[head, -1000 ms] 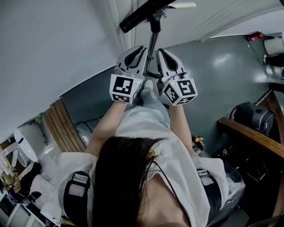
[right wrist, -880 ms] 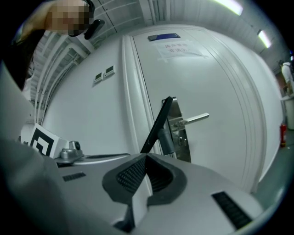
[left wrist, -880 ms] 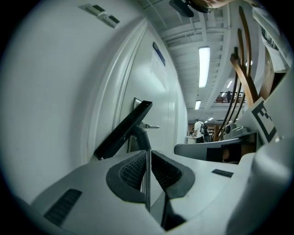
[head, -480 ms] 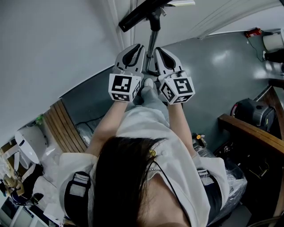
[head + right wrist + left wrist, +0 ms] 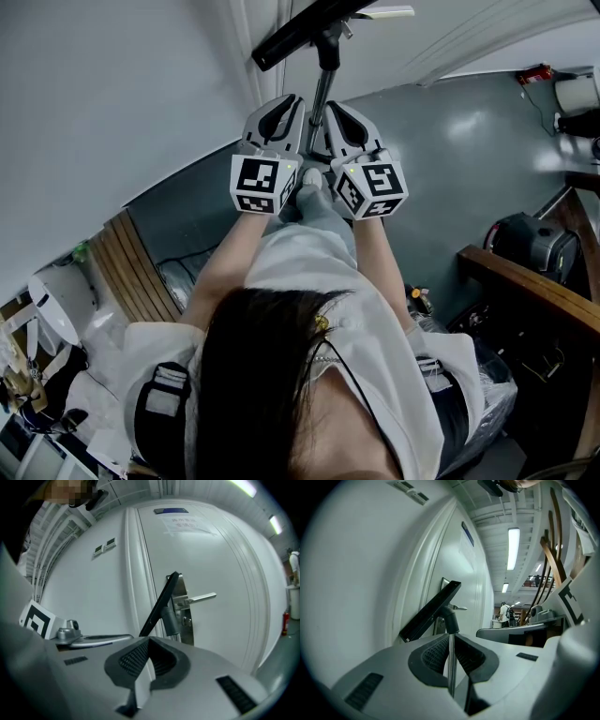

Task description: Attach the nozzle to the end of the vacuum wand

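A black flat nozzle (image 5: pixel 300 30) sits on the top end of a thin metal wand (image 5: pixel 322 94), which stands upright in front of a white door. My left gripper (image 5: pixel 281 117) and right gripper (image 5: pixel 349 122) are side by side at the wand, markers facing the head camera. In the left gripper view the wand (image 5: pixel 451 667) runs straight between the ribbed pads, and the left gripper (image 5: pixel 451 641) is shut on it below the nozzle (image 5: pixel 431 612). In the right gripper view the right gripper (image 5: pixel 149 640) is shut with pads meeting; the nozzle (image 5: pixel 161 603) rises just beyond its tips.
The white door has a lever handle (image 5: pixel 199 598) close behind the nozzle. Grey floor (image 5: pixel 469 159) spreads to the right, with a black machine (image 5: pixel 530 246) and a wooden rail (image 5: pixel 534 286) there. Wooden slats (image 5: pixel 141 272) and bagged things lie at the left.
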A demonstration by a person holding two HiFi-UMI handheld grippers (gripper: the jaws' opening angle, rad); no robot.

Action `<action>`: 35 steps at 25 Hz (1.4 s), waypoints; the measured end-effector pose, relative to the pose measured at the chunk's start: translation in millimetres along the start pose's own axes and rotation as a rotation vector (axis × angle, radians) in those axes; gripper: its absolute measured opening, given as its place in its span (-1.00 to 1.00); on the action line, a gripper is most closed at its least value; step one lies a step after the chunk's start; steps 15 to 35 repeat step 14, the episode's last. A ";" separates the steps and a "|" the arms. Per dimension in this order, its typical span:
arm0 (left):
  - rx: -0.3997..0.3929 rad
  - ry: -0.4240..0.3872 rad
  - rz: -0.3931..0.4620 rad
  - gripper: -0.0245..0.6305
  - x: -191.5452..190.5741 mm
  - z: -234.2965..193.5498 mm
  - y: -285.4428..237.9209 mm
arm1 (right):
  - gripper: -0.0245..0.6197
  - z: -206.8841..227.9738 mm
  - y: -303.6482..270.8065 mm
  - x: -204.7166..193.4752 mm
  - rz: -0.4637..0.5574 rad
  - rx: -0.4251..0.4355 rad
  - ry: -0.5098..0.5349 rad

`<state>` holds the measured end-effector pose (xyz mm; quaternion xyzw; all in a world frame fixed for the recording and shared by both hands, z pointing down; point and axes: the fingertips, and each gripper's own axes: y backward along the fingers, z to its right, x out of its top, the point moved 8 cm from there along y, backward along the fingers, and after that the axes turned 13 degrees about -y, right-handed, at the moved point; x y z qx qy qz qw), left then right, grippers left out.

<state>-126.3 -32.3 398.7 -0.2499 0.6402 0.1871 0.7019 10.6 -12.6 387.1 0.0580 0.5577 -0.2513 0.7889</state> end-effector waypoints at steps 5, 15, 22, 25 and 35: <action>0.011 0.001 -0.016 -0.81 -1.7 -3.0 -1.8 | -0.89 2.0 -2.7 0.1 -0.009 -0.005 0.004; 0.011 0.002 -0.034 -0.81 -8.5 -4.6 -8.3 | -0.89 7.1 -9.7 -2.7 -0.030 0.003 0.004; 0.011 0.002 -0.034 -0.81 -8.5 -4.6 -8.3 | -0.89 7.1 -9.7 -2.7 -0.030 0.003 0.004; 0.011 0.002 -0.034 -0.81 -8.5 -4.6 -8.3 | -0.89 7.1 -9.7 -2.7 -0.030 0.003 0.004; 0.011 0.002 -0.034 -0.81 -8.5 -4.6 -8.3 | -0.89 7.1 -9.7 -2.7 -0.030 0.003 0.004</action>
